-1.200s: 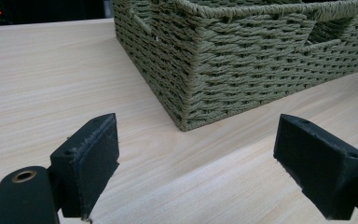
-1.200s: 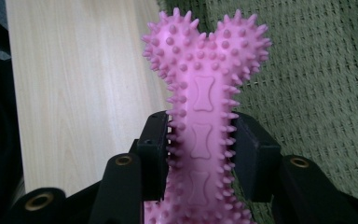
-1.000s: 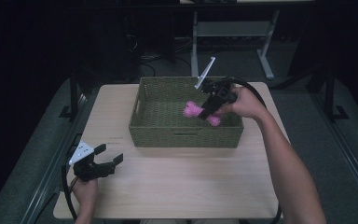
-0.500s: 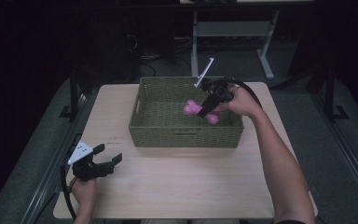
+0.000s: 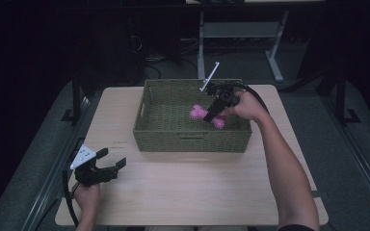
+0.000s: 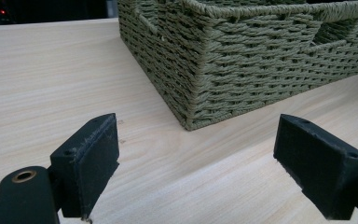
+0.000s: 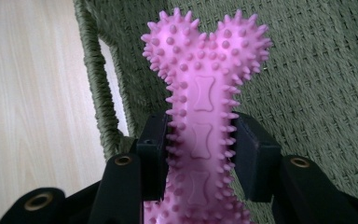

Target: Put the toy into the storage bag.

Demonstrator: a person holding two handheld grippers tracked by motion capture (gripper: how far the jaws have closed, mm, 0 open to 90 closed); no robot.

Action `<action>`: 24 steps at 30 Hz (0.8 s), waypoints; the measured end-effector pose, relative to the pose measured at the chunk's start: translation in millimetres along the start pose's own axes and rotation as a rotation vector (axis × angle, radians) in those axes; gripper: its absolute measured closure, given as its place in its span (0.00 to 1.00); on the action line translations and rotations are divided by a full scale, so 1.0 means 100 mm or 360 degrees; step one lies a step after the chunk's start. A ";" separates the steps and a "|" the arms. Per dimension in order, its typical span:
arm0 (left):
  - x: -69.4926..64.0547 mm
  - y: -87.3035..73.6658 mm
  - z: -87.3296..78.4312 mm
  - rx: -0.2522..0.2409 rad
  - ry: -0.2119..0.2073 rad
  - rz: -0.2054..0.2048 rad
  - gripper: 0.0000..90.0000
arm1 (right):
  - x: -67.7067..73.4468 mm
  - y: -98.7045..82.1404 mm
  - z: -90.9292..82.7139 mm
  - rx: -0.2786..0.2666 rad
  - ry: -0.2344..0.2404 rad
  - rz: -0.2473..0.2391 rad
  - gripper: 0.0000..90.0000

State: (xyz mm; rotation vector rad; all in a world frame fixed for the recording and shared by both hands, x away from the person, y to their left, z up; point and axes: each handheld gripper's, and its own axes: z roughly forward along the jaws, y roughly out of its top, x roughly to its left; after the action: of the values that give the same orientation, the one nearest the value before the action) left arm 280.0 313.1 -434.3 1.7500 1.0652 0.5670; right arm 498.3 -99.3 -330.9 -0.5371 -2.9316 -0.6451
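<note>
**Pink Bone Toy Lowered Into Basket**

Right claw (image 5: 213,113) clamped on the shaft of the pink spiked bone toy (image 7: 205,98), pads pressing both sides. Compared with a second ago: carried lower, now down inside the green woven basket (image 5: 192,142), toward its 3 o'clock end, just above the woven floor. Judged as placement nearly complete; release not yet made. Left claw (image 5: 107,167) spread apart and holding nothing, resting low over the tabletop (image 5: 197,187) at 7 o'clock of the basket, unmoved. Next likely call: set down, then open.
</note>
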 end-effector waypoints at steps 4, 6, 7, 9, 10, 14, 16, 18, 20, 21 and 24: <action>0.00 0.00 0.01 -0.0003 -0.0001 -0.0005 0.15 | 0.02 0.02 0.05 0.0005 -0.0004 -0.0017 0.64; 0.00 0.00 0.01 -0.0001 -0.0002 -0.0006 0.15 | 0.02 0.03 0.06 0.0008 -0.0003 -0.0014 0.64; 0.00 0.00 0.00 0.0001 -0.0005 -0.0001 0.15 | 0.02 0.03 0.07 0.0009 0.0001 -0.0015 0.64; 0.00 0.00 0.00 0.0000 -0.0005 -0.0004 0.15 | 0.02 0.01 0.09 0.0004 -0.0002 -0.0015 0.64; 0.00 0.00 0.00 0.0000 -0.0006 -0.0003 0.15 | 0.01 0.00 0.10 -0.0004 0.0006 -0.0002 0.64; 0.00 0.00 0.00 -0.0006 -0.0010 -0.0003 0.15 | -0.02 -0.06 0.12 0.0003 0.0009 0.0033 0.64; 0.00 0.00 0.00 -0.0006 -0.0012 -0.0002 0.15 | -0.03 -0.09 0.12 0.0012 0.0006 0.0041 0.64; -0.01 0.00 0.01 -0.0008 -0.0015 -0.0007 0.15 | -0.04 -0.11 0.13 0.0010 0.0011 0.0048 0.64; -0.01 0.00 0.01 -0.0005 -0.0015 -0.0004 0.15 | -0.05 -0.13 0.14 -0.0005 0.0015 0.0054 0.64; -0.01 0.00 0.01 -0.0003 -0.0017 -0.0004 0.15 | -0.05 -0.14 0.14 -0.0004 0.0018 0.0064 0.64; -0.02 0.00 0.01 0.0001 -0.0019 -0.0002 0.15 | -0.06 -0.17 0.18 0.0005 0.0019 0.0071 0.64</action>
State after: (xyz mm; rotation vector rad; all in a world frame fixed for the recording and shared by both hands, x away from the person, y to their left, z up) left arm 280.1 311.3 -434.2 1.7514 1.0583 0.5550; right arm 497.5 -108.0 -355.1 -0.5945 -2.9003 -0.6359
